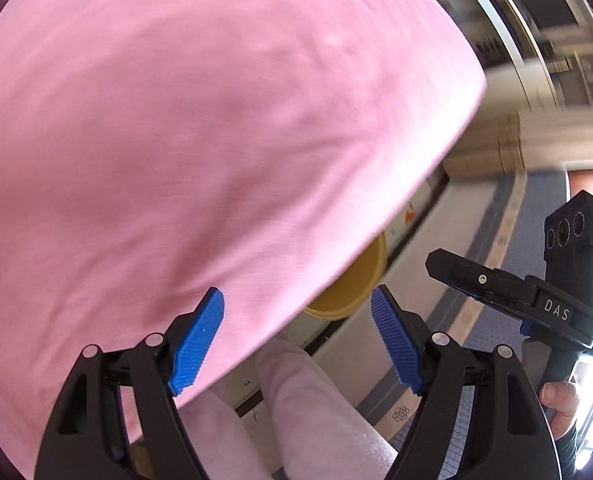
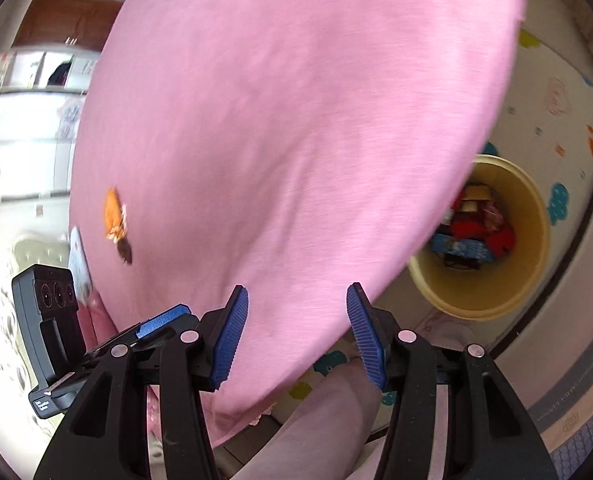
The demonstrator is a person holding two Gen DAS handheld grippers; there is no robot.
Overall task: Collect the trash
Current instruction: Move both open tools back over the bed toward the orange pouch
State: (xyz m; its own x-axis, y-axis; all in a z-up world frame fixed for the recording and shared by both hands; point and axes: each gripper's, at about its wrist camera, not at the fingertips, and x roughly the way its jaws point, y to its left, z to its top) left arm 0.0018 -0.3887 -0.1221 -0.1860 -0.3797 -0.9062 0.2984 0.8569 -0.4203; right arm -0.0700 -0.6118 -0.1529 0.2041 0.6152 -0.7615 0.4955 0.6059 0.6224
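Observation:
A yellow bin [image 2: 532, 240] stands on the floor beside a pink cloth-covered surface [image 2: 296, 120] and holds red and blue wrappers [image 2: 472, 236]. Its rim peeks from under the pink cloth [image 1: 348, 292] in the left wrist view. An orange wrapper [image 2: 113, 214] and a small brown scrap [image 2: 125, 252] lie on the pink cloth at the left. My right gripper [image 2: 298, 336] is open above the cloth's edge with nothing between its pads. My left gripper [image 1: 296, 344] is open and empty too. Each gripper shows in the other's view: the right gripper [image 1: 496, 286], the left gripper [image 2: 160, 320].
A person's leg in pale trousers [image 1: 312, 400] is below the grippers. A play mat with cartoon prints [image 2: 568, 128] covers the floor around the bin, and a grey-blue rug [image 1: 480, 248] lies beyond it. A white item [image 2: 78, 260] sits at the cloth's left edge.

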